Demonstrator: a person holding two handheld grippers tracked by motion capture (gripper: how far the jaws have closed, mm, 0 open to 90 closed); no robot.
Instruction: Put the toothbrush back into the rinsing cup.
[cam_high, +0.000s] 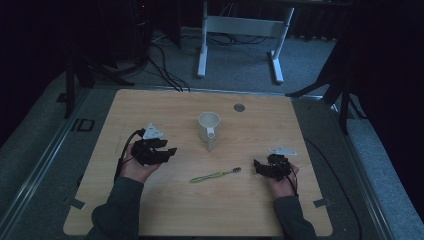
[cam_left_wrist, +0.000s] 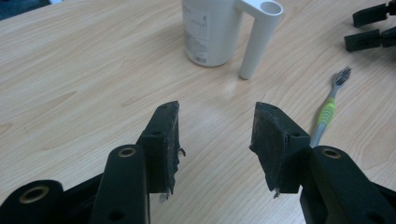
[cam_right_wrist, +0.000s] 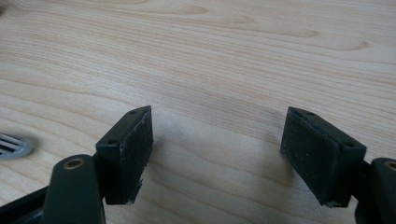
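Note:
A white mug (cam_high: 208, 126) stands upright mid-table with its long handle (cam_left_wrist: 259, 39) toward the person. In front of it lies a green-and-grey toothbrush (cam_high: 215, 175), bristle end to the right. My left gripper (cam_high: 169, 152) is held left of the toothbrush, open and empty. In the left gripper view its jaws (cam_left_wrist: 217, 109) face the mug (cam_left_wrist: 210, 32), with the toothbrush (cam_left_wrist: 329, 109) off to their right. My right gripper (cam_high: 257, 166) sits just right of the brush head, open (cam_right_wrist: 219, 114) over bare wood.
The wooden table (cam_high: 150, 210) has a grey round grommet (cam_high: 239, 107) near its far edge. A grey ribbed piece (cam_right_wrist: 11, 145) shows at the left edge of the right gripper view; I cannot tell what it is. Cables and a desk frame (cam_high: 240, 30) lie beyond the table.

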